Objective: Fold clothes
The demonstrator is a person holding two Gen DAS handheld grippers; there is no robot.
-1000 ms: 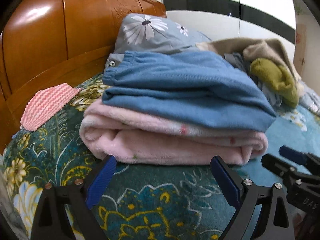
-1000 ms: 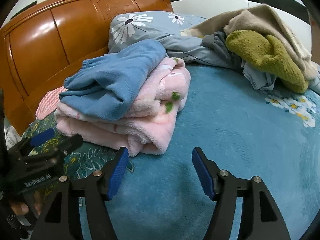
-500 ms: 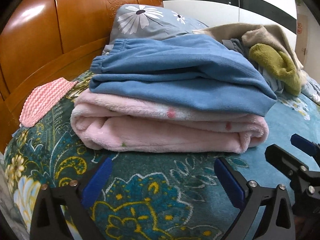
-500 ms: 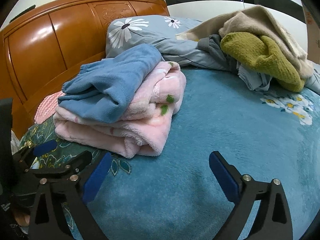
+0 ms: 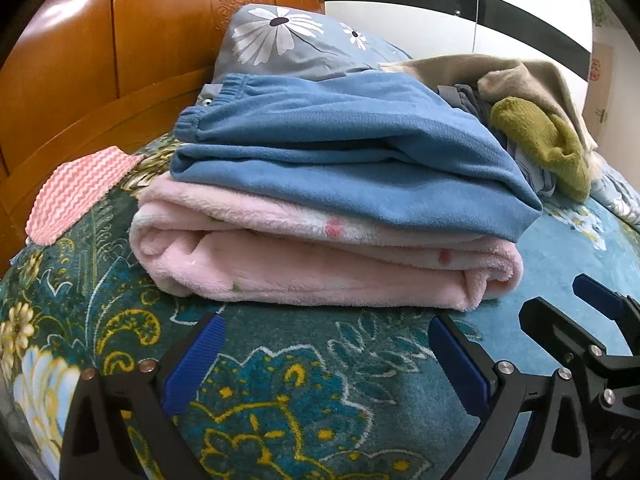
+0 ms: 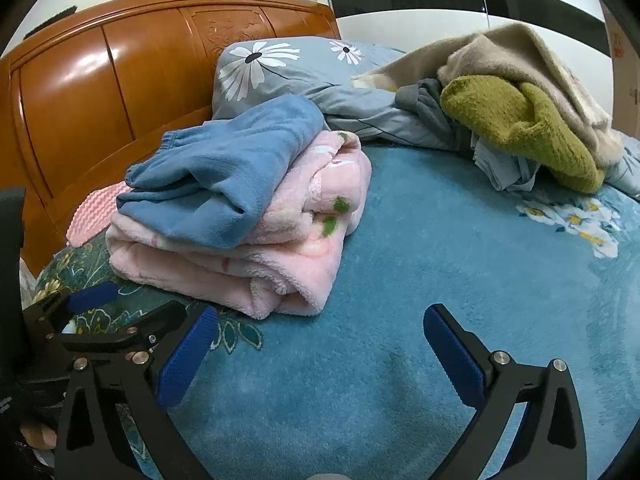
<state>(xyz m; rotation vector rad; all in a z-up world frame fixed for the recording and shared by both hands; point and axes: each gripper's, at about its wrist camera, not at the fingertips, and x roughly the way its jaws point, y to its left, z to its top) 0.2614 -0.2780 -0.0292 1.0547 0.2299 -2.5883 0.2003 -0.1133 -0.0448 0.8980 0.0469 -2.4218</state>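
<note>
At the far left of the bed, against the wooden headboard, lies a pink zigzag cloth, flat and apart from the work. Just right of it stands the finished stack: a folded pink fleece garment on the bedcover with folded blue pants resting on top, a flowered pillow behind them. Judging by this, two pieces are done and the work stands between garments, with nothing in hand.

The left gripper hovers low over the patterned cover just in front of the stack, jaws spread wide, released, touching no cloth. The right gripper sits beside it to the right over bare blue bedcover, likewise wide apart and empty.

To the far right waits the unfolded heap: an olive green knit under a beige garment, with grey and pale blue pieces tucked beneath. The next move probably calls for carrying a gripper rightward and farther across the bed to that heap, pinching one piece free, likely the top one, and dragging it onto the bare blue patch to spread it flat. The pile is tangled, so a pull may bring neighbours along.
</note>
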